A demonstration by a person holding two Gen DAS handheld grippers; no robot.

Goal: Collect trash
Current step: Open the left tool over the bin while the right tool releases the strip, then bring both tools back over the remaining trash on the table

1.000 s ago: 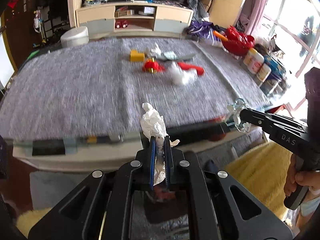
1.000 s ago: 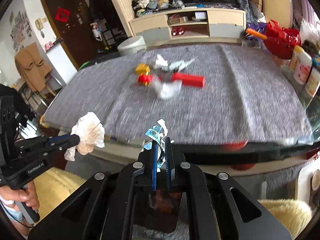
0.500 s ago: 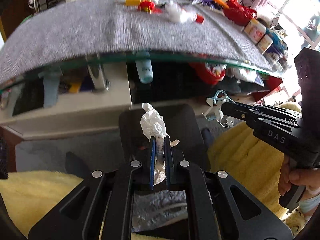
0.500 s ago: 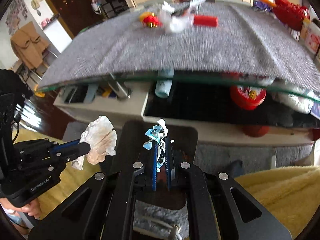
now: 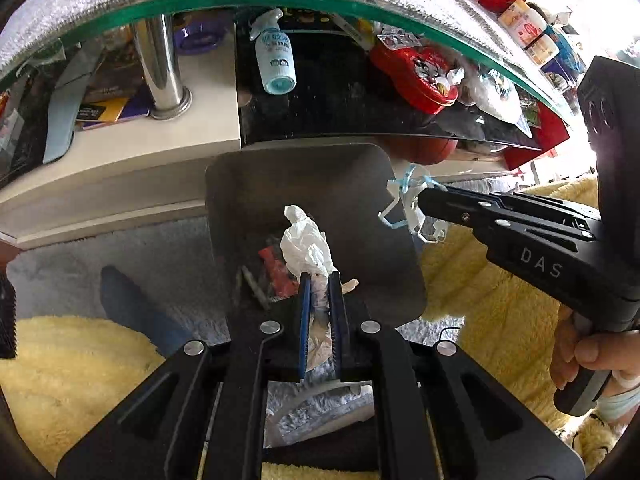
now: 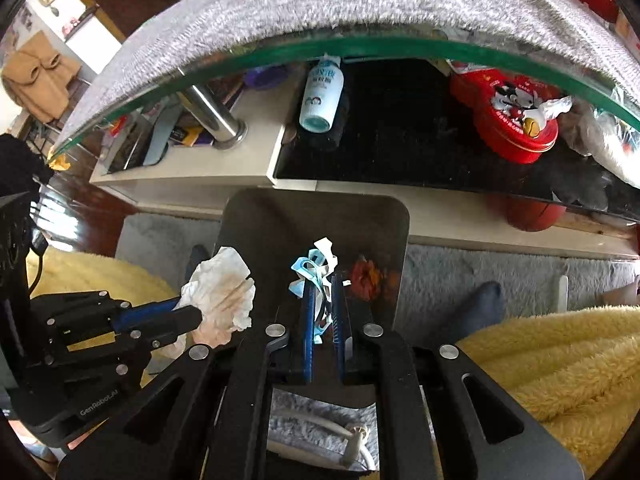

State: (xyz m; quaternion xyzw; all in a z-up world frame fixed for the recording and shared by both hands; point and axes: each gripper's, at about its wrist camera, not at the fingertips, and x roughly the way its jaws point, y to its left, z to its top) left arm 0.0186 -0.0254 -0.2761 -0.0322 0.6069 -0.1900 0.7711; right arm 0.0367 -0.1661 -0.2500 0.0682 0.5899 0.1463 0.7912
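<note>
**Both loads brought over the bin**

A swing down from the tabletop (image 5: 100, 4) was made within the last second: the grey cloth with its remaining litter, seen square ahead a moment earlier, was now pushed to the far top edge of both views, and the dark bin (image 5: 384, 168) on the floor was filling the centre. By that shift the carry looked nearly finished, with only the drop judged to be left.

The left gripper (image 5: 319, 280) was seen with its jaws pressed together on a crumpled white tissue (image 5: 306, 246), which stood up from the jaw tips directly above the bin's mouth. Red wrappers (image 5: 276, 270) were already lying inside, just left of the tissue.

The right gripper (image 6: 322, 284) was likewise clamped on a tangle of blue-and-white plastic scraps (image 6: 314, 266), held over the bin's near half. From the left view that tangle was seen at the bin's right rim, so a slight inward nudge might be needed before release. More trash was left far off on the tabletop.
</note>
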